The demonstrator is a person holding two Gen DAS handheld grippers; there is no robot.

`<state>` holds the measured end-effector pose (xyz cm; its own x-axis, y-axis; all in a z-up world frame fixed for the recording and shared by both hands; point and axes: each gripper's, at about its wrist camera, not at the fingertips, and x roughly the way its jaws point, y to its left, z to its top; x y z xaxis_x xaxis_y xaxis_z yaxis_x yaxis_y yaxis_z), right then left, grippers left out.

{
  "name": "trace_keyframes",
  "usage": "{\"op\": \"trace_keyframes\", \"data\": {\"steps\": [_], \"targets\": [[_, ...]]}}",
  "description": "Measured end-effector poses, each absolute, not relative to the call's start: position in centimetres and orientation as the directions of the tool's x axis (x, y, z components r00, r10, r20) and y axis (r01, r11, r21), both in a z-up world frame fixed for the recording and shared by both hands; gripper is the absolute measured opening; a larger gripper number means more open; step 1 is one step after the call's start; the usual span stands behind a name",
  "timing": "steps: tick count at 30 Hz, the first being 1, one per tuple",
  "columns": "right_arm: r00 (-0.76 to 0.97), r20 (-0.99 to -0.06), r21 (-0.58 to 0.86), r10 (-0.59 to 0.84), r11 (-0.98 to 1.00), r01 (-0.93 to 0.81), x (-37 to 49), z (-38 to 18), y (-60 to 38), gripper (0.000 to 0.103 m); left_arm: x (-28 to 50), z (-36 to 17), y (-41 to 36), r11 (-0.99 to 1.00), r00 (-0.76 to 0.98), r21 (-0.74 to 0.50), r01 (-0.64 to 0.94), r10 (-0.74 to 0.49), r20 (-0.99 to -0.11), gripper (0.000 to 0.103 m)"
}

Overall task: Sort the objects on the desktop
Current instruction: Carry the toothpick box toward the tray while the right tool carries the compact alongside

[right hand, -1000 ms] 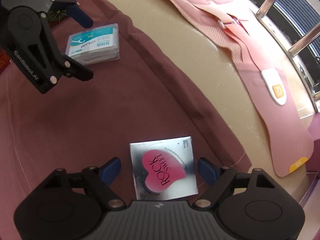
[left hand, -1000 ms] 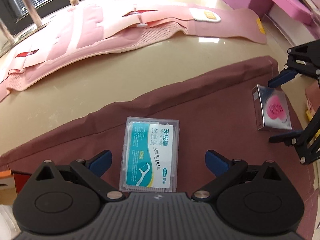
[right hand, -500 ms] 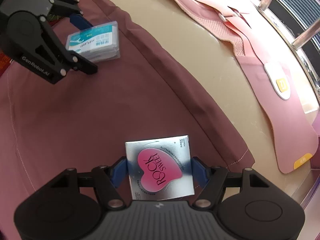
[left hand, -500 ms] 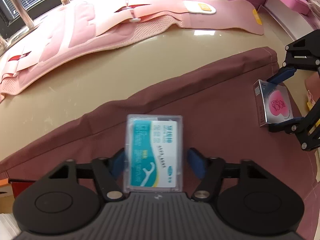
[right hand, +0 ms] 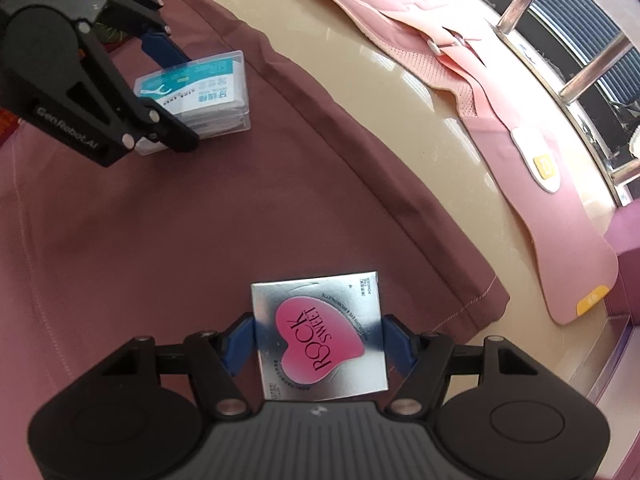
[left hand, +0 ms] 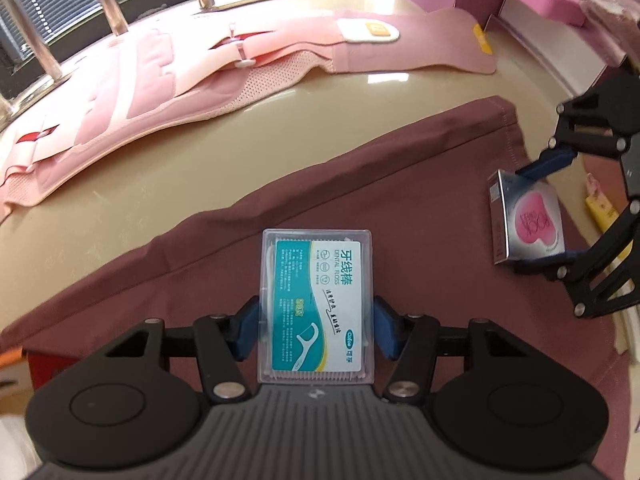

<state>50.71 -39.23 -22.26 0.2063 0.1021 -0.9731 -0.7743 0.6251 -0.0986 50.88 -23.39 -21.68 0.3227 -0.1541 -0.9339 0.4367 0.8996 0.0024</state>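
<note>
Floss box (left hand: 316, 306) sits clamped between the left gripper (left hand: 316, 330) fingers, above the maroon cloth (left hand: 420, 184). Silver heart box (right hand: 318, 340) is clamped in the right gripper (right hand: 319, 344) near the cloth's hemmed edge. Bare tabletop (left hand: 168, 172) lies open between the cloth and the pink belt (left hand: 224, 68).

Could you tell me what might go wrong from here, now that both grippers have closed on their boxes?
The left gripper pinches the smooth clear floss box only near its rear end, so it may pivot or slip. The right gripper squeezes the glossy silver heart box; its thin walls could dent.
</note>
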Motion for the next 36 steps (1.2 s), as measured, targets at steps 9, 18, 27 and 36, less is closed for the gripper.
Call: {"op": "trace_keyframes", "data": {"steps": [9, 18, 27, 36], "targets": [[0.298, -0.947, -0.156, 0.121, 0.638, -0.754, 43.0, -18.1, -38.8, 0.067, 43.4, -16.8, -21.6, 0.910, 0.374, -0.031, 0.414, -0.201, -0.905, 0.057], [0.342, -0.914, -0.123, 0.219, 0.654, -0.746, 32.4, -12.3, -35.6, 0.067, 33.0, -10.7, -16.4, 0.952, 0.464, -0.039, 0.304, -0.183, -0.867, 0.057], [0.327, -0.892, -0.057, 0.312, 0.640, -0.766, 25.7, -8.7, -29.5, 0.067, 23.9, -6.3, -11.3, 0.989, 0.539, -0.069, 0.133, -0.130, -0.832, 0.057], [0.309, -0.880, -0.018, 0.362, 0.624, -0.781, 22.5, -6.5, -22.8, 0.067, 20.2, -5.7, -5.0, 0.995, 0.546, -0.083, 0.048, -0.096, -0.832, 0.057]]}}
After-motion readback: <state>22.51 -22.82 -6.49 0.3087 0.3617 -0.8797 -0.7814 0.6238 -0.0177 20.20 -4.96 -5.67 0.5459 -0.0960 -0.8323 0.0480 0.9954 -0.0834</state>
